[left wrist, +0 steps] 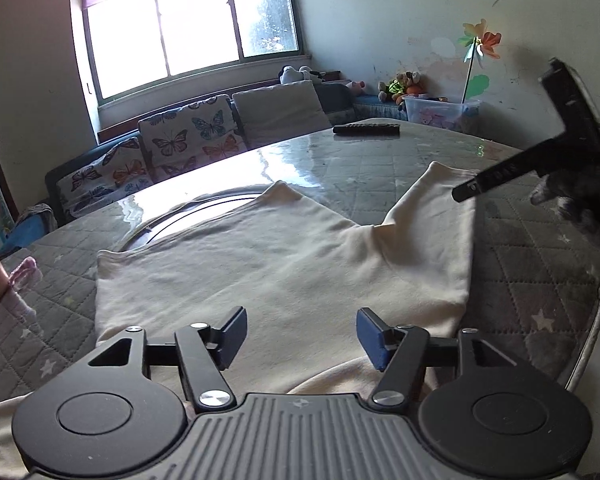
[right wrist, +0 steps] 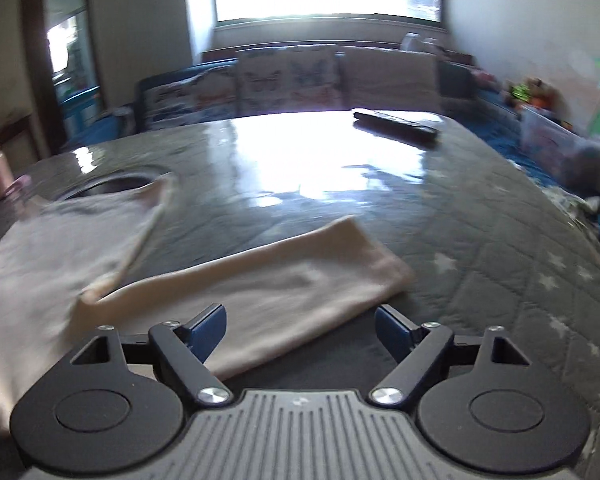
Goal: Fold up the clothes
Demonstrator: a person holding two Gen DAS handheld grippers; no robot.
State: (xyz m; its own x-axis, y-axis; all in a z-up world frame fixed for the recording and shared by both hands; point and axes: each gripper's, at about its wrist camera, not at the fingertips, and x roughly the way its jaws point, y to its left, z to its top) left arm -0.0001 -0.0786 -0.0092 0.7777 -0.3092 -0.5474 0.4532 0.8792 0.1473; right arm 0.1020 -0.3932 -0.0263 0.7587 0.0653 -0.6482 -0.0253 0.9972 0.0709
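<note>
Left claw [left wrist: 301, 336] gaping wide, nothing in it, hanging just above the near hem of the shirt [left wrist: 284, 264]. Right claw [right wrist: 300, 330] just as wide and just as empty, poised over the near end of the sleeve [right wrist: 276, 280], and that view is smeared with blur, so fine detail there is guesswork.

The shirt lies flat in the middle of the counter [left wrist: 520, 264], cream, soft knit by the look of it, body spread broad, neckline at the far side, right sleeve jutting out toward the far right. Under it a grey quilted cover stitched in diamonds with pale stars, and over that a glossy clear sheet throwing back the window glare. A remote [left wrist: 366, 129] sits at the far edge, well apart from the work.

Now the danger, as I read it: limp cloth on a slick sheet. Pinch only the top layer and the fold drags crooked; pull too low and the whole shirt may skate across that shine. The near hem already droops over the edge, so a tug could slide it off. And the quilt could get nipped in too.
</note>
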